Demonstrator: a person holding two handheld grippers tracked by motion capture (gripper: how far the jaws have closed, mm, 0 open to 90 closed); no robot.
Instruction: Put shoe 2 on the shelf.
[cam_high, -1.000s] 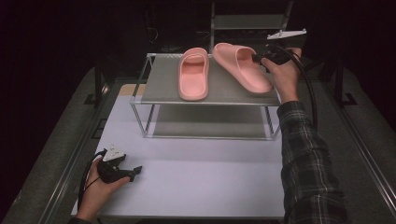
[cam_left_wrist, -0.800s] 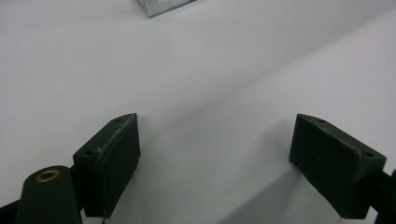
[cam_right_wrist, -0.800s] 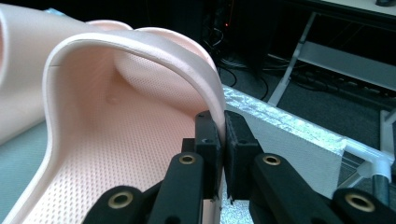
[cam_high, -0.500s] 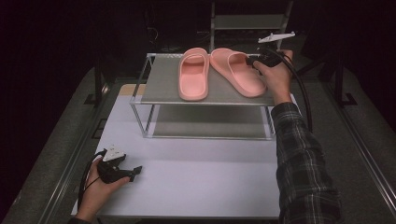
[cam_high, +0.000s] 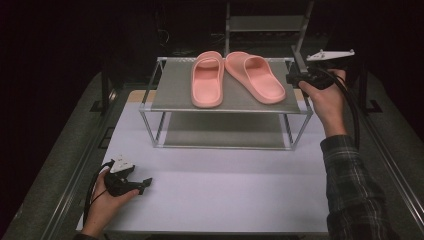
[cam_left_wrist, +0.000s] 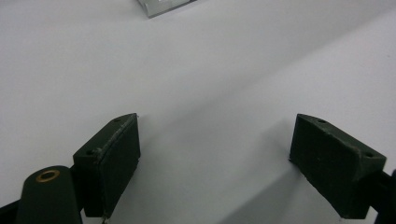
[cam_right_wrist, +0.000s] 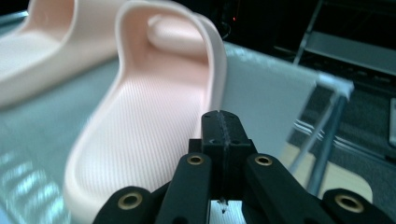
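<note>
Two pink slippers lie side by side on the top shelf of a metal rack (cam_high: 165, 102). The left slipper (cam_high: 207, 80) points straight back, and the right slipper (cam_high: 255, 77) lies at an angle. My right gripper (cam_high: 291, 78) hovers at the shelf's right edge, just off the right slipper's heel end. In the right gripper view its jaws (cam_right_wrist: 223, 123) are shut together with nothing between them, and the right slipper (cam_right_wrist: 149, 121) lies directly ahead. My left gripper (cam_high: 145, 184) rests low at the table's front left. It is open (cam_left_wrist: 217, 144) over bare white surface.
The rack has a lower shelf (cam_high: 225, 131) with nothing on it. A white table top (cam_high: 225, 190) stretches in front of the rack. Dark rails run along both table sides. A rack foot (cam_left_wrist: 163, 5) shows at the top of the left gripper view.
My right gripper went in toward the right slipper's heel, then drew back to the right, off the slipper. The slipper has shifted slightly. The left gripper stayed put.
</note>
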